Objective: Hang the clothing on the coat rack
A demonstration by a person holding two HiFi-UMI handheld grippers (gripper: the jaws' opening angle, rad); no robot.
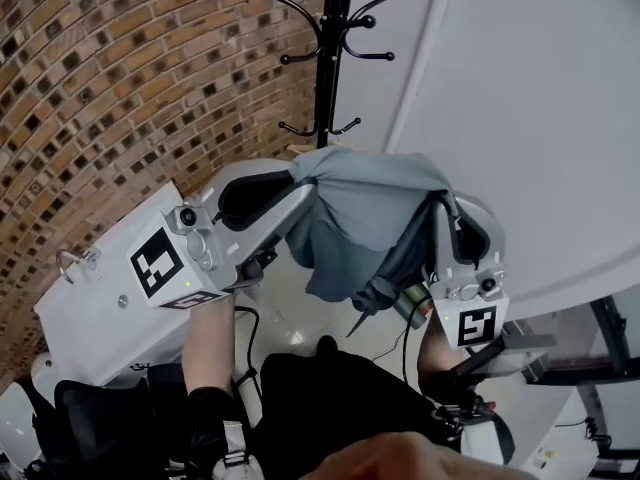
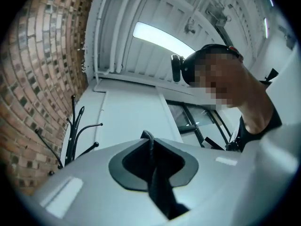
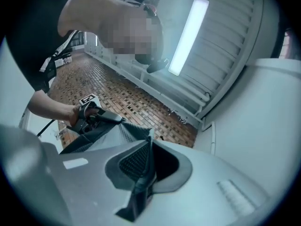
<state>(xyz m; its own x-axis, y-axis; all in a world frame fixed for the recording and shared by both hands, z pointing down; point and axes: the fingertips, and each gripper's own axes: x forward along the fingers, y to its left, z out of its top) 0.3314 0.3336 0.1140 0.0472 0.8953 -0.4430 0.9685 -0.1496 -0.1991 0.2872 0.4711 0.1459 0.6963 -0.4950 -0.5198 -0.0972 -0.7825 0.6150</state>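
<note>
- Left gripper [image 1: 298,190]: jaws closed on a fold of the garment [image 1: 360,218]. The left gripper view shows a dark ridge of cloth [image 2: 151,147] pinched in the slot between them.
- Right gripper [image 1: 443,208]: jaws closed on the opposite edge of the same garment. Its own view shows mesh-textured cloth [image 3: 141,166] clamped between them.
- Location of garment: held up in the air and spanned between the two grippers. Its top edge is pulled roughly level and the rest hangs down below in loose folds. It touches no hook.
- Long axis: the stretched edge runs left to right between the jaws, crosswise to the upright pole of the coat rack [image 1: 333,58].
- Governing relation: the rack stands beyond the garment, ahead of both jaws. In the head view its lower hooks [image 1: 350,125] sit just above the cloth's top edge. The pole lines up with the left part of the spread, so the left gripper appears the nearer. How far the rack lies beyond the cloth cannot be told.
- Judgement: the held edge must rise and go forward over a hook.
- Count: one garment, one coat rack, two grippers. The hooks stand in two tiers, several curved arms above and at least two below. The total cannot be told.
</note>
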